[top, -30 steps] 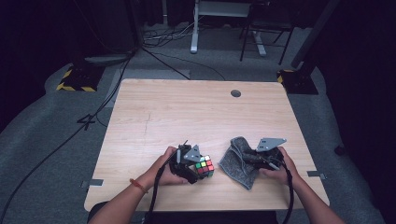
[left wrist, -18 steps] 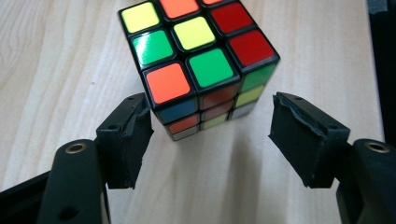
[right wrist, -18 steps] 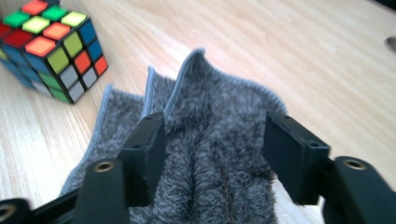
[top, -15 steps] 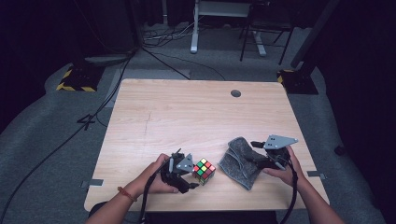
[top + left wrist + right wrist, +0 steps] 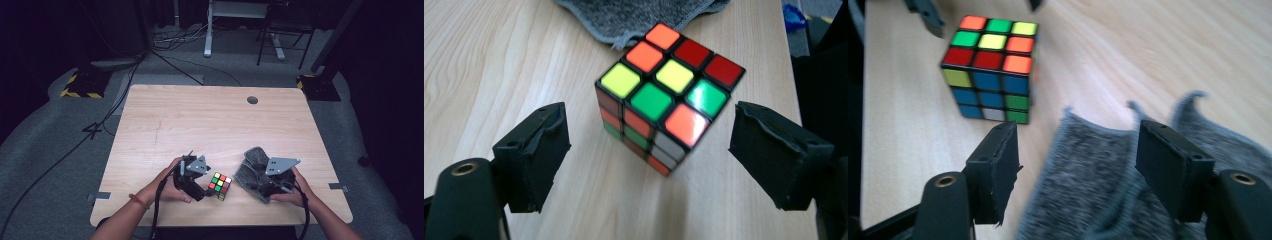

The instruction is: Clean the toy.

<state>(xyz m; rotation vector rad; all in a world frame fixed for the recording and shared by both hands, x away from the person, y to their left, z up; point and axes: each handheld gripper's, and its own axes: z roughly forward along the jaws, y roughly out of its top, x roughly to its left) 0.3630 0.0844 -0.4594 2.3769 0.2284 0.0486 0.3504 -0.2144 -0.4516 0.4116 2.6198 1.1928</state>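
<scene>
Two grippers work near the table's (image 5: 210, 125) front edge. The cube (image 5: 667, 95) stands on the wood just ahead of the left gripper (image 5: 649, 160), whose jaws are spread wide and touch nothing; in the high view the cube (image 5: 220, 185) sits at 3 o'clock from that gripper (image 5: 200, 182). The cloth (image 5: 1128, 185) lies crumpled just beside the cube, at its 3 o'clock, under the right gripper (image 5: 1075, 165), which hangs open above it (no fold pinched yet). To take the cube well, the left gripper should probably square its pads to two flat faces, not the corner now facing it, then close gently, clear of the cloth's hem.
</scene>
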